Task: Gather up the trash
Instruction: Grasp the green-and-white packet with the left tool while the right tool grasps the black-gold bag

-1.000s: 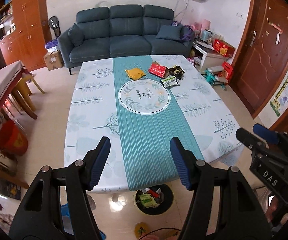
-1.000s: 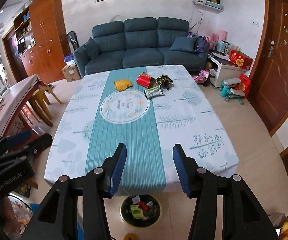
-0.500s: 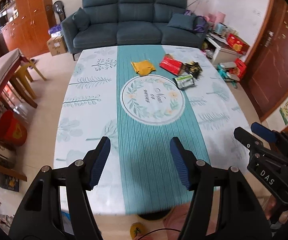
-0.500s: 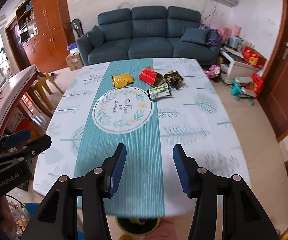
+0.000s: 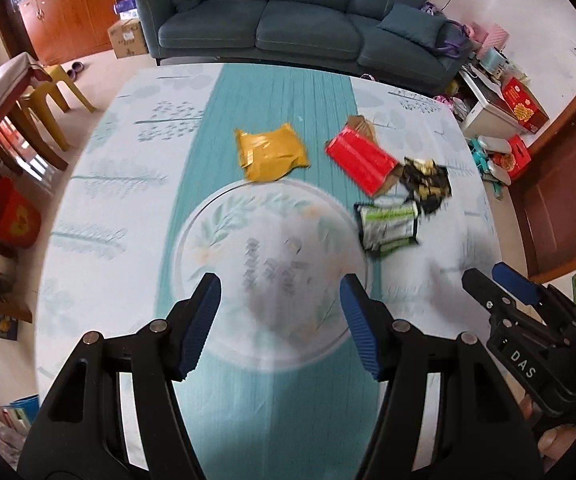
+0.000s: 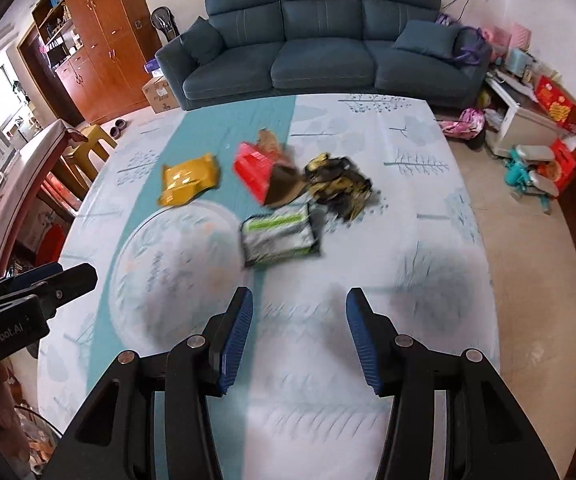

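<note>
With both tools poised over the table, your left gripper hangs spread apart, nothing between its blue pads, above the round print on the cloth. Your right gripper is parted too, empty, over bare cloth with open room all around. Ahead, well apart from either tool, sits the trash: a yellow packet alone on the teal stripe, then a red wrapper, a black-and-gold wrapper and a green-and-white packet bunched together, touching. Your right view shows the table's right edge and bare floor beyond; the left view shows the yellow stool by the far left corner.
</note>
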`<state>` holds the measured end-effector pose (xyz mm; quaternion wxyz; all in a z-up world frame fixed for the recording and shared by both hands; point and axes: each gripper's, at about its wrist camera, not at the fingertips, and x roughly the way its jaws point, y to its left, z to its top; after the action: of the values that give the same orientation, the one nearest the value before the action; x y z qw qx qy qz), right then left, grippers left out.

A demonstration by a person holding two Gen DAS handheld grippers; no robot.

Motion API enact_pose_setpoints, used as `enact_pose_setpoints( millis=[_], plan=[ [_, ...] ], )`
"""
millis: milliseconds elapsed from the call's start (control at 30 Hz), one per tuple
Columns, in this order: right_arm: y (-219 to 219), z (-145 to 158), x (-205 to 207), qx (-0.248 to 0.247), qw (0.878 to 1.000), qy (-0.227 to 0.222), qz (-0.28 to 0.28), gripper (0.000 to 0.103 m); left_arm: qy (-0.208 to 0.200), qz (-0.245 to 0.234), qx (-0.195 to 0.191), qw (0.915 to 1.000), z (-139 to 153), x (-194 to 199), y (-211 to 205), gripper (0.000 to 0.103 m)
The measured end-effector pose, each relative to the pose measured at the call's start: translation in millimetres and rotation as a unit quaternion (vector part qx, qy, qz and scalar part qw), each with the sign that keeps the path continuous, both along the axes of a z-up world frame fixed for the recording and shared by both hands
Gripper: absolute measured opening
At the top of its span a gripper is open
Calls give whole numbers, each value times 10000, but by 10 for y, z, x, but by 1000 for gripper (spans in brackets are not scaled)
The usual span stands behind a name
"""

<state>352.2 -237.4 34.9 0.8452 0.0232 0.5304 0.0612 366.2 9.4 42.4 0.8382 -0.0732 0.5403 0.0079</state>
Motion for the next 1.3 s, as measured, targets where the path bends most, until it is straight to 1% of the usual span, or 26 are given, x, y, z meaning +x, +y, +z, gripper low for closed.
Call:
enact_pose_setpoints(
  millis=[100,133,167,233,367,467,533,600,633,667,733,800,833,900,1000,1167,1200,1300],
  plan=[
    [-179,-175,357,194,9997,109,106,50,108,-125,-138,9998,-157,312,-200,59],
    [-228,-226,466,280,9994,140,149,54,159,-205,-181,9995,-215,407,-273,59],
    [-307,-287,616,405,9989,151,176,60,204,-286,-207,9992,-261,466,-342,59],
    [-381,-340,789,538,9983,136,195,64,260,-485,-198,9983,-361,576,-484,59],
    [-486,-476,1186,827,9961,172,269,65,262,-773,67,9966,-526,743,-712,59],
    [-429,-679,1448,910,9938,472,422,66,373,-835,51,9958,-609,831,-763,59],
    [-401,-783,1572,895,9935,507,493,69,436,-858,10,9954,-654,884,-792,59],
    [-411,-884,1668,969,9923,632,450,69,498,-922,-3,9945,-688,926,-816,59],
    [-426,-928,1697,990,9918,683,422,69,520,-971,10,9939,-701,944,-837,59],
    [-465,-1004,1745,974,9914,780,390,63,541,-1021,17,9933,-711,964,-865,59],
    [-525,-1076,1766,1011,9903,874,379,47,597,-1199,25,9910,-735,998,-920,59],
    [-626,-1109,1761,1162,9888,856,371,47,615,-1360,35,9888,-742,1025,-967,59],
    [-664,-1113,1747,1161,9889,836,399,47,625,-1468,51,9872,-750,1043,-1004,59],
    [-732,-1113,1726,1138,9890,820,478,47,637,-1715,100,9831,-763,1083,-1097,59],
    [-818,-1117,1668,1219,9877,844,497,47,729,-2154,150,9737,-812,1145,-1244,59],
    [-913,-1092,1546,1319,9867,867,399,47,917,-2858,458,9528,-984,1242,-1508,59],
    [-923,-1084,1521,1330,9865,871,380,47,1022,-3004,456,9472,-1036,1267,-1556,59],
    [-957,-1097,1485,1342,9864,875,358,47,1236,-3294,432,9351,-1138,1329,-1651,59]
  ],
)
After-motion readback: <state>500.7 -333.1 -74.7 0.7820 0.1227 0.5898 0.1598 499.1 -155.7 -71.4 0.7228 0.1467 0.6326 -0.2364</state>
